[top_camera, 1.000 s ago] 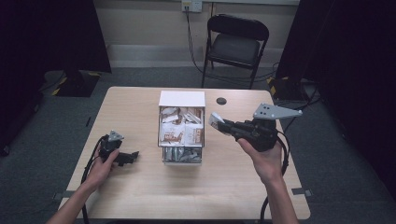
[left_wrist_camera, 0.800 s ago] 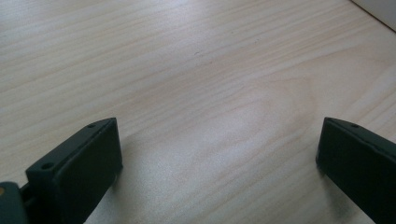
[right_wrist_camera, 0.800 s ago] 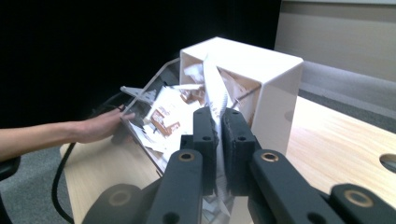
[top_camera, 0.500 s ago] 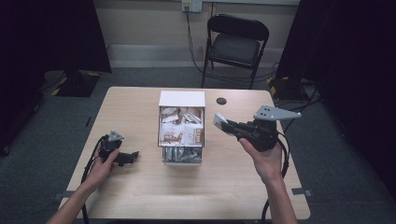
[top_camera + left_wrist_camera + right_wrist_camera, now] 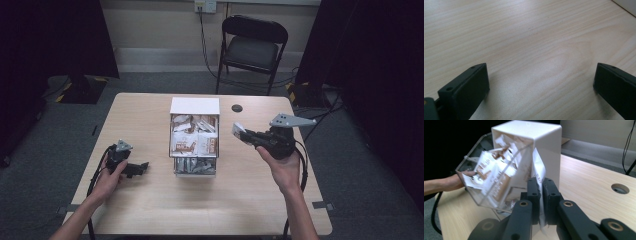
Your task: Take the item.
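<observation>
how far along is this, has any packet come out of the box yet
Done: one white packet is clamped between the right gripper jaws, outside the clear-fronted dispenser box. In hand: that gripper holds the packet above the table, right of the box. The left gripper rests open on the wood, holding nothing. Left: the packet is not yet set down, and many packets remain inside the box.

Behind your table [image 5: 150, 115] there's 1 black folding chair [image 5: 252, 50] against the wall, with cables [image 5: 210, 55] hanging from a wall outlet [image 5: 205, 6]. You've also got a round grommet hole [image 5: 237, 108] in the tabletop.
</observation>
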Demonstrator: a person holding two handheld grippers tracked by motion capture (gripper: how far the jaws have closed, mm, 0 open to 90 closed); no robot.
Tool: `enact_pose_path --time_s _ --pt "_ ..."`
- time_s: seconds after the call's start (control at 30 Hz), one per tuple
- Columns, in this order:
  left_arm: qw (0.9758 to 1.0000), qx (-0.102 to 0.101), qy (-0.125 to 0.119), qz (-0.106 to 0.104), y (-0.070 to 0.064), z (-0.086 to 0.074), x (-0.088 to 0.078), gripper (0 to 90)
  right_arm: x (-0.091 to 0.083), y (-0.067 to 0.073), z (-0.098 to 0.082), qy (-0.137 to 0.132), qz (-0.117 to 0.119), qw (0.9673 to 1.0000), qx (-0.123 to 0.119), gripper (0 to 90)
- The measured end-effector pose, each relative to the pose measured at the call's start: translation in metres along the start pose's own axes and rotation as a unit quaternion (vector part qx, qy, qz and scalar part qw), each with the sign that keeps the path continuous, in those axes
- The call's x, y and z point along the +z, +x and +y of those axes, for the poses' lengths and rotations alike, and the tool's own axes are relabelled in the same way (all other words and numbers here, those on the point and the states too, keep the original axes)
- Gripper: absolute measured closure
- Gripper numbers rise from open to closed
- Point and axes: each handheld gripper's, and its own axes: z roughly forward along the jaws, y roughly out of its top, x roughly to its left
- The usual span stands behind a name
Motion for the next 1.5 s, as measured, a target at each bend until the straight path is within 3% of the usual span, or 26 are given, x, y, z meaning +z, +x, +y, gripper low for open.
enact_pose_path --time_s 0.43,1.0,1.13,1.43,1.5 --pt "1.0 0.0 0.0 0.0 0.0 0.0 0.0 0.0 0.024 -0.023 -0.022 0.032 -0.012 0.9993 0.016 85.4" --pt "1.0 -0.001 0.0 0.0 0.0 0.0 0.0 0.0 0.048 -0.037 -0.042 0.06 -0.015 0.9977 0.027 85.3" --pt "1.0 0.0 0.0 0.001 0.0 0.0 0.0 0.0 0.059 -0.038 -0.047 0.076 -0.013 0.9967 0.023 85.3" --pt "1.0 0.0 0.0 0.0 0.0 0.0 0.0 0.0 0.085 -0.056 -0.078 0.101 -0.004 0.9933 0.056 85.3" --pt "1.0 0.0 0.0 0.001 0.0 0.0 0.0 0.0 0.091 -0.058 -0.085 0.118 -0.009 0.9915 0.055 85.3"
